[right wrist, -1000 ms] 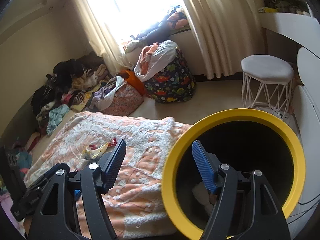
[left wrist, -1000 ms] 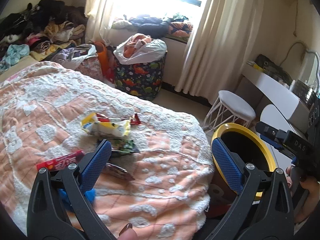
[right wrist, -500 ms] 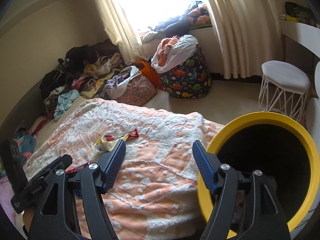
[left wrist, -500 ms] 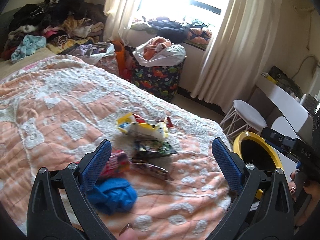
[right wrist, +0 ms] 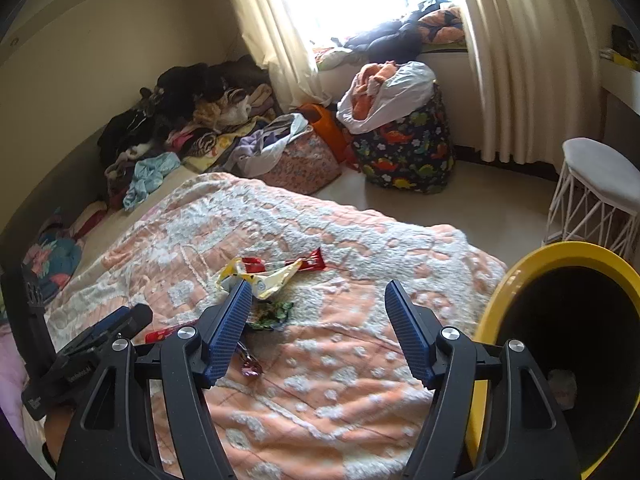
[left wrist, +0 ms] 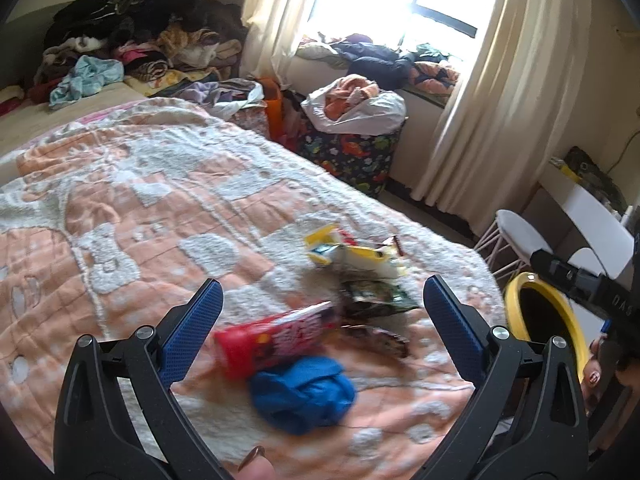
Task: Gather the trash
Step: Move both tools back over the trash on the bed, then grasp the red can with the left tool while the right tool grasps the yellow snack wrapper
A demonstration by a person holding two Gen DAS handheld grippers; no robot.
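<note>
Peach-and-white quilt [left wrist: 132,216] covers the bed, the biggest thing in view. Beside its right edge stands a yellow-rimmed bin [right wrist: 568,344]. Trash lies clustered on the quilt: a blue wad [left wrist: 302,394], a red packet [left wrist: 276,338], a yellow wrapper [left wrist: 352,254], a green wrapper [left wrist: 376,294]. Left gripper [left wrist: 322,304] and right gripper [right wrist: 318,304] both hang above it, jaws wide apart, holding nothing.

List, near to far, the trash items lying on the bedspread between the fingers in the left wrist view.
Blue crumpled piece → red wrapper → green wrapper → yellow-and-white wrapper. The dark wrapper beside the red one is left out; its place in the order is unclear.
</note>
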